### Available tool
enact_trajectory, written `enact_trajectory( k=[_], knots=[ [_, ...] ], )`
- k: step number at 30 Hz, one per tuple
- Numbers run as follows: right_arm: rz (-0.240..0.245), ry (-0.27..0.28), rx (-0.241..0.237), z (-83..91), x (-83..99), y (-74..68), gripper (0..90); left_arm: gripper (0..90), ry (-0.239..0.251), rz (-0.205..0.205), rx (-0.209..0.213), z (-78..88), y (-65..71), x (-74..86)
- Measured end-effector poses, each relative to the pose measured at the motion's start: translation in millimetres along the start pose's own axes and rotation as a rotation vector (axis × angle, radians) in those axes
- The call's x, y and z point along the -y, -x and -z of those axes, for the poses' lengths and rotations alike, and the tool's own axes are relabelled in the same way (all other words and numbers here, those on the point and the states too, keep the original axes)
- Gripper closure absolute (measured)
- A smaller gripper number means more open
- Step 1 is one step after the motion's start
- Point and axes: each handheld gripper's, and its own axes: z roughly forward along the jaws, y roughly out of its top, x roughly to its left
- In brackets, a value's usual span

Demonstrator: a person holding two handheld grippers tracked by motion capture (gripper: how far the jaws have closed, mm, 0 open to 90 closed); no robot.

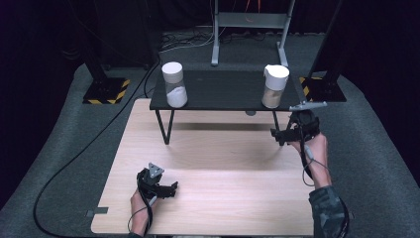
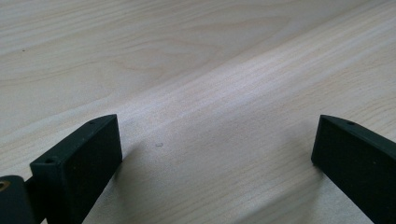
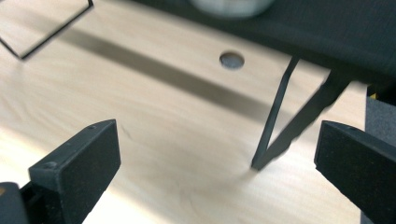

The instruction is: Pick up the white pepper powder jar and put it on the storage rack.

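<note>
The right tool (image 1: pixel 283 135) hangs released, jaws wide with nothing between them, just below the front edge of the black shelf (image 1: pixel 223 89) on the desk (image 1: pixel 213 168). The nearest jar (image 1: pixel 274 86) stands upright on that shelf's right end, seemingly holding pale powder. The left tool (image 1: pixel 168 189) rests released low on the desk, well apart.

No text, label, brand or number can be read on anything in these pictures.
</note>
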Motion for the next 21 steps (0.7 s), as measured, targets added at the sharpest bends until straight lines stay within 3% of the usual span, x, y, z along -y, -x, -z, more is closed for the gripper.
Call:
enact_trajectory(
  k=[8,11,14,21],
  knots=[
    [-0.013,-0.037,-0.033,-18.1,53.8,-3.7,0.0,1.4,0.001,0.001,-0.001,-0.1,0.3,0.1],
    [-0.036,-0.048,-0.045,-29.9,84.2,-4.8,0.0,1.4,0.001,0.0,-0.001,-0.1,0.4,0.2],
    [-0.029,-0.059,-0.05,-40.5,110.5,-8.2,0.0,1.4,0.002,0.0,-0.002,-0.1,0.4,0.2],
    [-0.036,-0.013,-0.083,-51.4,162.8,-10.6,0.0,1.4,0.001,0.0,-0.002,0.0,0.5,0.2]
  ],
)
